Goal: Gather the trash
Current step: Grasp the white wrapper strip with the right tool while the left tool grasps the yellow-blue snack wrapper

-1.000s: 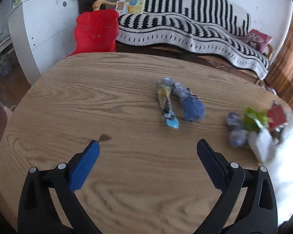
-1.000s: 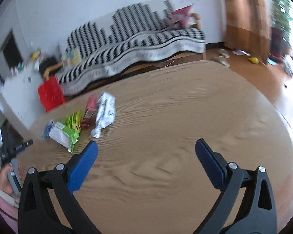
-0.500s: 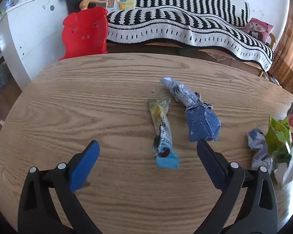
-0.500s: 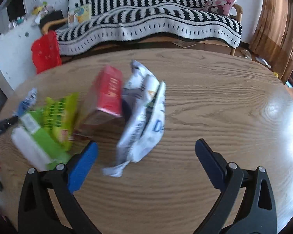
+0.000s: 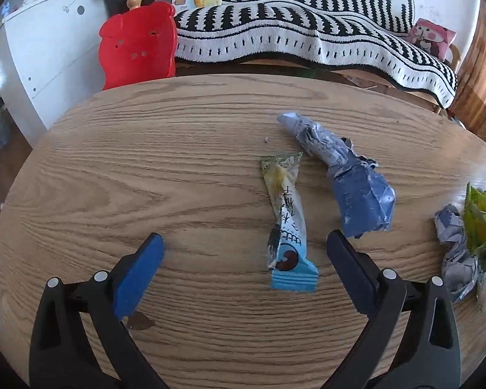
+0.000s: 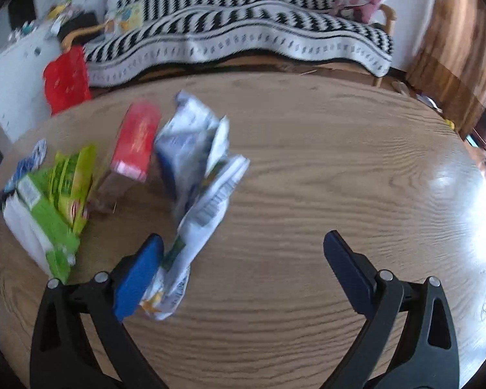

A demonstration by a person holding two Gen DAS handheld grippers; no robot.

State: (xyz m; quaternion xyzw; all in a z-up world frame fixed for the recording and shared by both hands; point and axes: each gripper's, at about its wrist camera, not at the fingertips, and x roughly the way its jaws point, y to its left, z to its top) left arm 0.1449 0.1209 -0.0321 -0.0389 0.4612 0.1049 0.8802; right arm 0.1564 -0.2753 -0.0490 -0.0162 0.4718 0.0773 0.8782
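Note:
In the left wrist view a long yellow-and-blue snack wrapper (image 5: 286, 223) lies on the oval wooden table (image 5: 145, 168), its lower end between the fingers of my open left gripper (image 5: 243, 262). A crumpled blue-grey wrapper (image 5: 346, 175) lies just right of it. In the right wrist view a crumpled white-and-blue bag (image 6: 201, 181) lies in front of my open right gripper (image 6: 243, 262), its lower end against the left finger (image 6: 139, 275). A red carton (image 6: 136, 139), a green wrapper (image 6: 71, 178) and a green-and-white pack (image 6: 39, 223) lie to its left.
More crumpled grey and green trash (image 5: 466, 236) sits at the table's right edge in the left wrist view. A red chair (image 5: 139, 45) stands behind the table, with a striped sofa (image 5: 307, 32) and a white cabinet (image 5: 42, 48) beyond.
Both grippers have moved forward toward the trash. The snack wrapper now lies between my left fingers, and the white bag has come up against my right gripper's left finger.

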